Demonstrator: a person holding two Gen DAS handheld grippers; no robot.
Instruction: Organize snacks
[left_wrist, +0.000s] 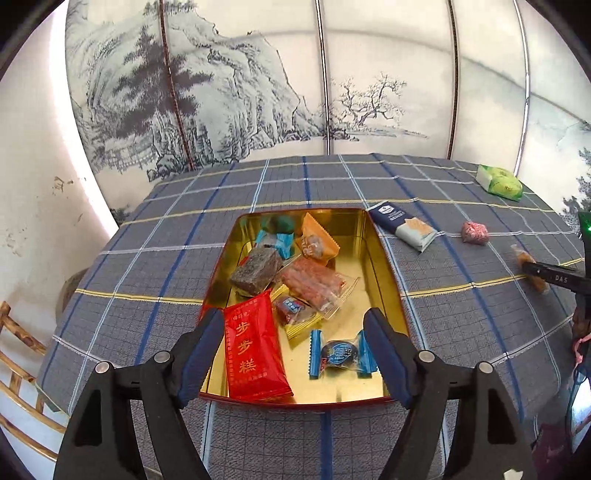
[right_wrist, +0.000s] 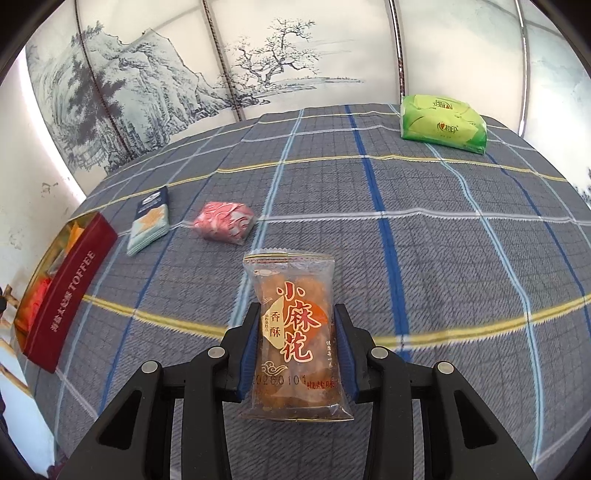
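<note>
A red tin with a gold inside (left_wrist: 373, 236) sits on the checked cloth and holds several wrapped snacks, among them a red packet (left_wrist: 253, 354) and a blue-wrapped candy (left_wrist: 341, 354). My left gripper (left_wrist: 295, 354) is open and empty over the tin's near end. My right gripper (right_wrist: 297, 347) has its jaws against both sides of a clear brown fried-twist packet (right_wrist: 295, 332) that lies on the cloth. From the left wrist view the right gripper (left_wrist: 532, 271) shows at that packet (left_wrist: 519, 253). The tin (right_wrist: 70, 291) stands at the far left in the right wrist view.
A navy and pale blue packet (left_wrist: 404, 223) (right_wrist: 149, 221) and a pink wrapped snack (left_wrist: 474, 232) (right_wrist: 225, 221) lie on the cloth right of the tin. A green pack (left_wrist: 498, 182) (right_wrist: 443, 123) lies at the far right edge. A painted screen stands behind the table.
</note>
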